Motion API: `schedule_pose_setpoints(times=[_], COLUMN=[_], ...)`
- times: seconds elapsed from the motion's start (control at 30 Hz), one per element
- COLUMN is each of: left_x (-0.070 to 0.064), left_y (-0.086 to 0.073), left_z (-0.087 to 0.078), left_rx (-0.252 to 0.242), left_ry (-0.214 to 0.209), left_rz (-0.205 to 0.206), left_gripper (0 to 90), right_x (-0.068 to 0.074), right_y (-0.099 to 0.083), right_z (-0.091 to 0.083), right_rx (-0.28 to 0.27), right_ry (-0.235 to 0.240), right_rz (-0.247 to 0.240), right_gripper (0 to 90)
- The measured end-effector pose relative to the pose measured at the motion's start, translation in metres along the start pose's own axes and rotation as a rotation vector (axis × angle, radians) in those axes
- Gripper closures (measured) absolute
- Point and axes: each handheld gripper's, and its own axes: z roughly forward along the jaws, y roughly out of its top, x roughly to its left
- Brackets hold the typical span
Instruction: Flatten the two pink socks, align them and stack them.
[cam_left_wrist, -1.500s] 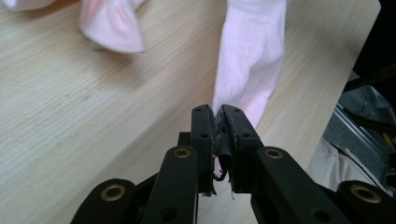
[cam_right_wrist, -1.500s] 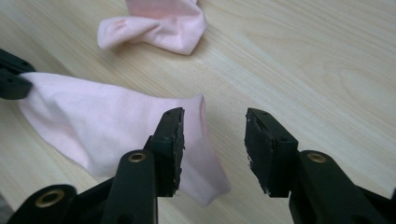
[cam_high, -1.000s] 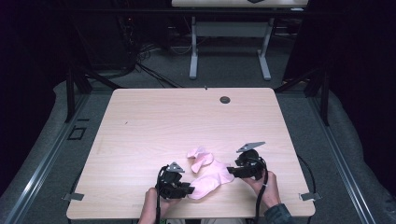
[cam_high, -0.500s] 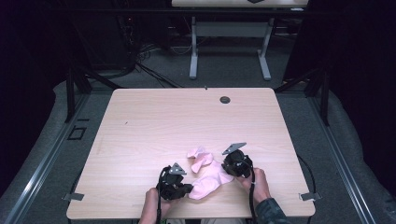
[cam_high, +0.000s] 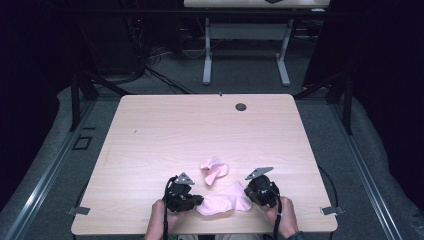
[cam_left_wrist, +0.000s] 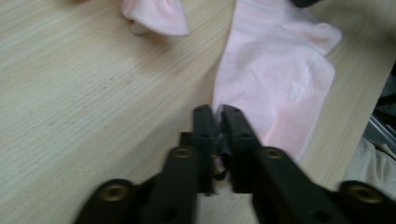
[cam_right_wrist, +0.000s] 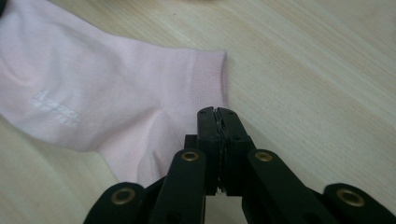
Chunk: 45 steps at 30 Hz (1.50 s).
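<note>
We hold the left gripper (cam_left_wrist: 217, 109) with its two jaws pressed together on one end of the flat pink sock (cam_left_wrist: 275, 84); a little fold of the cloth sits between the tips. Our right gripper (cam_right_wrist: 218, 112) is also closed, with the jaws tight together at the hem of the cuff, and a thin edge of fabric seems to be pinched there, though it is hard to be fully sure. In the high view the left gripper (cam_high: 184, 194) and the right gripper (cam_high: 260, 189) stand at the two ends of this sock (cam_high: 222, 202), which lies stretched between them near the front edge of the table (cam_high: 165, 130).

The second pink sock (cam_high: 214, 170) lies crumpled just behind, apart from the first one.

We judge that the sock is very light, soft and limp. It will sag and fold when we lift it, so the best places to take are the ends, at the cuff hem and the toe, where the knit is thicker. It is not fragile and not slippery.

A small white print is on the side of the sock (cam_right_wrist: 56, 109), but we cannot read the letters.
</note>
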Motion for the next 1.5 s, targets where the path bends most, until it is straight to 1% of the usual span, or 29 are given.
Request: schedule_pose_setpoints(times=[0.1, 0.13, 0.17, 0.27, 0.33, 0.37, 0.4, 0.43, 0.47, 0.5, 0.57, 0.6, 0.63, 0.7, 0.73, 0.77, 0.83, 0.9, 0.93, 1.0, 1.07, 1.1, 1.17, 1.23, 1.27, 1.3, 1.37, 1.4, 1.5], left_x=[0.007, 0.01, 0.014, 0.03, 0.04, 0.044, 0.044, 0.051, 0.053, 0.055, 0.057, 0.058, 0.058, 0.057, 0.058, 0.058, 0.059, 0.061, 0.061, 0.061, 0.061, 0.062, 0.063, 0.063, 0.063, 0.063, 0.062, 0.062, 0.06], left_y=[0.005, 0.007, 0.01, 0.022, 0.031, 0.035, 0.035, 0.043, 0.046, 0.049, 0.053, 0.055, 0.056, 0.058, 0.059, 0.06, 0.062, 0.064, 0.065, 0.067, 0.068, 0.069, 0.069, 0.07, 0.07, 0.07, 0.07, 0.07, 0.071], left_z=[-0.008, -0.012, -0.015, -0.019, -0.017, -0.016, -0.016, -0.009, -0.006, -0.003, 0.001, 0.004, 0.007, 0.012, 0.014, 0.016, 0.02, 0.021, 0.022, 0.024, 0.027, 0.029, 0.03, 0.032, 0.032, 0.033, 0.033, 0.032, 0.03], left_rx=[-0.029, -0.046, -0.062, -0.083, -0.083, -0.072, -0.072, -0.054, -0.041, -0.034, -0.038, -0.038, -0.042, -0.033, -0.029, -0.021, -0.023, -0.032, -0.034, -0.031, -0.021, -0.022, -0.026, -0.032, -0.031, -0.034, -0.036, -0.036, -0.043], left_ry=[0.048, 0.072, 0.094, 0.145, 0.154, 0.168, 0.168, 0.185, 0.191, 0.176, 0.157, 0.138, 0.131, 0.092, 0.092, 0.087, 0.097, 0.079, 0.081, 0.061, 0.064, 0.059, 0.052, 0.039, 0.034, 0.027, 0.033, 0.02, 0.013], left_rz=[0.004, 0.014, 0.02, 0.04, 0.053, 0.068, 0.068, 0.091, 0.106, 0.122, 0.129, 0.141, 0.143, 0.164, 0.171, 0.175, 0.181, 0.189, 0.191, 0.201, 0.216, 0.216, 0.215, 0.214, 0.214, 0.215, 0.21, 0.207, 0.199], left_gripper=[58.5, 56.7, 54.1, 54.1, 53.8, 53.6, 53.7, 53.6, 53.5, 53.5, 53.8, 54.1, 54.6, 55.5, 55.6, 56.8, 57.5, 60.8, 63.0, 66.2, 70.6, 73.2, 79.4, 86.0, 88.0, 88.3, 88.7, 88.8, 89.0], right_x=[-0.001, -0.002, -0.001, 0.005, 0.013, 0.016, 0.02, 0.025, 0.028, 0.032, 0.038, 0.041, 0.043, 0.046, 0.048, 0.049, 0.052, 0.053, 0.054, 0.055, 0.056, 0.056, 0.055, 0.054, 0.053, 0.052, 0.05, 0.049, 0.046], right_y=[0.0, 0.003, 0.006, 0.021, 0.031, 0.035, 0.04, 0.045, 0.049, 0.052, 0.058, 0.061, 0.063, 0.068, 0.07, 0.072, 0.075, 0.078, 0.079, 0.081, 0.081, 0.081, 0.081, 0.081, 0.081, 0.081, 0.08, 0.079, 0.076], right_z=[-0.012, -0.015, -0.017, -0.021, -0.018, -0.016, -0.012, -0.009, -0.004, 0.001, 0.009, 0.014, 0.017, 0.023, 0.027, 0.029, 0.034, 0.04, 0.042, 0.047, 0.052, 0.054, 0.056, 0.059, 0.06, 0.06, 0.06, 0.059, 0.053], right_rx=[-0.068, -0.09, -0.117, -0.157, -0.172, -0.172, -0.175, -0.169, -0.163, -0.161, -0.141, -0.13, -0.116, -0.108, -0.107, -0.102, -0.095, -0.071, -0.064, -0.047, -0.054, -0.054, -0.05, -0.061, -0.05, -0.044, -0.053, -0.05, -0.079], right_ry=[0.034, 0.043, 0.072, 0.103, 0.111, 0.122, 0.125, 0.12, 0.122, 0.126, 0.121, 0.118, 0.108, 0.106, 0.085, 0.08, 0.073, 0.069, 0.061, 0.056, 0.053, 0.049, 0.043, 0.039, 0.048, 0.038, 0.046, 0.047, 0.041], right_rz=[0.036, 0.05, 0.063, 0.053, 0.034, 0.03, 0.023, 0.021, 0.011, 0.015, -0.007, -0.008, -0.014, -0.018, -0.032, -0.042, -0.041, -0.048, -0.051, -0.052, -0.049, -0.048, -0.052, -0.036, -0.04, -0.044, -0.033, -0.026, -0.009], right_gripper=[68.4, 64.2, 59.7, 49.4, 45.2, 42.4, 41.1, 39.9, 38.4, 37.4, 36.6, 35.0, 34.9, 34.5, 33.9, 33.7, 35.3, 38.2, 41.0, 46.0, 53.8, 56.2, 65.2, 73.0, 75.9, 80.1, 84.8, 86.4, 86.5])
